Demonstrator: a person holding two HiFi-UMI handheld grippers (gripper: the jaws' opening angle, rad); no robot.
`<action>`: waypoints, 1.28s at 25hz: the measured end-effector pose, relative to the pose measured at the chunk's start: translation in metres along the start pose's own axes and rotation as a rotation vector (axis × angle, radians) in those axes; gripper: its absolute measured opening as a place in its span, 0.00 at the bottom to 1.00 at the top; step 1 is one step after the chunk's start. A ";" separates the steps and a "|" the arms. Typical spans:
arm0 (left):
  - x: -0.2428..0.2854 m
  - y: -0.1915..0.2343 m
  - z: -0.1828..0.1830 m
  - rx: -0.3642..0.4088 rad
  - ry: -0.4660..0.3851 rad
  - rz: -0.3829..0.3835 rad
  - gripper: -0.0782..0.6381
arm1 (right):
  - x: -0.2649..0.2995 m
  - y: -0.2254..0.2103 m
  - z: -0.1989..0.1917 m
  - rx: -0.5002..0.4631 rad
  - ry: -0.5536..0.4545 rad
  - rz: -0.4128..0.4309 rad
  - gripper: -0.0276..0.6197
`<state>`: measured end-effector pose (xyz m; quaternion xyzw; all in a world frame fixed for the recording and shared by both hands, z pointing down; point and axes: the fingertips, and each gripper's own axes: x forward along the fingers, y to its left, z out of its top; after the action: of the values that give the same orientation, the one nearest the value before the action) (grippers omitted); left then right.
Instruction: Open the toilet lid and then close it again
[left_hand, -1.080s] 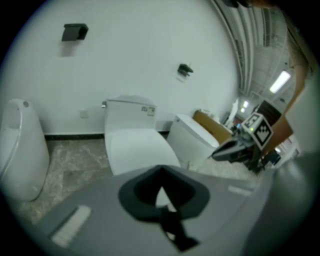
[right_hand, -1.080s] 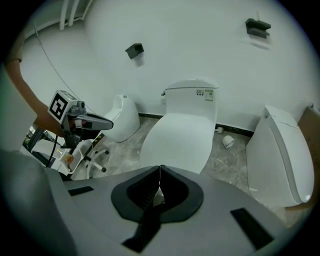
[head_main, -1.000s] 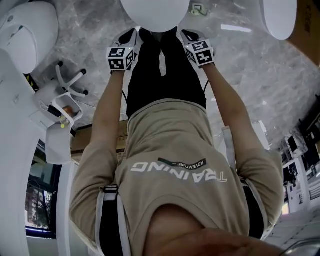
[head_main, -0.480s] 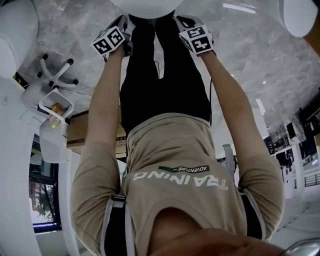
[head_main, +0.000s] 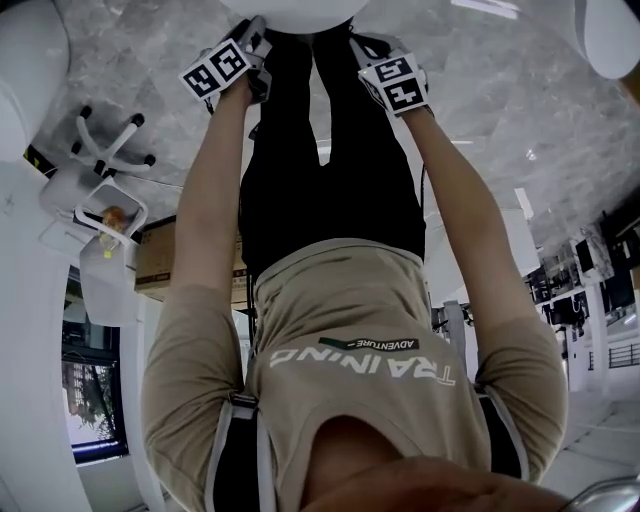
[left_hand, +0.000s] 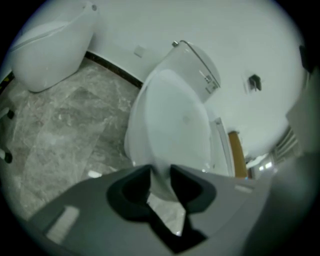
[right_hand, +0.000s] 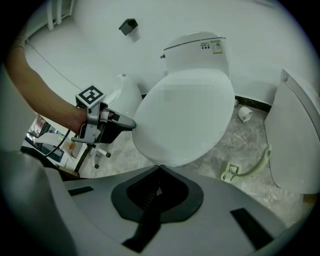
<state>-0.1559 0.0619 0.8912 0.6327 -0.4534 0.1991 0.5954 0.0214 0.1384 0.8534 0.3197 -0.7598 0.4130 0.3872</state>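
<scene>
Nearby, second toilet (left_hand: 47, 55) beside the lid (left_hand: 172, 125)

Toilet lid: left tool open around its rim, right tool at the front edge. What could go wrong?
The left tool has just been opening with the lid rim between its jaws; if the lid isn't fully seated, it may drop and slam. Pulling that tool away crooked could snag the rim. The right tool, jaws shut, sits at the smooth front edge and could slip off.
</scene>
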 end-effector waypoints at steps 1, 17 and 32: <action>0.000 0.001 0.000 -0.006 0.002 -0.020 0.27 | 0.003 0.002 0.001 0.000 0.000 0.003 0.06; -0.003 -0.008 0.001 -0.059 0.076 -0.116 0.27 | 0.006 0.013 0.007 -0.020 0.024 0.026 0.06; -0.047 -0.040 0.022 -0.069 0.092 -0.173 0.26 | -0.008 0.028 0.021 -0.017 0.024 0.068 0.06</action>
<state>-0.1530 0.0523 0.8266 0.6389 -0.3758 0.1602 0.6518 -0.0041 0.1341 0.8284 0.2856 -0.7688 0.4234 0.3848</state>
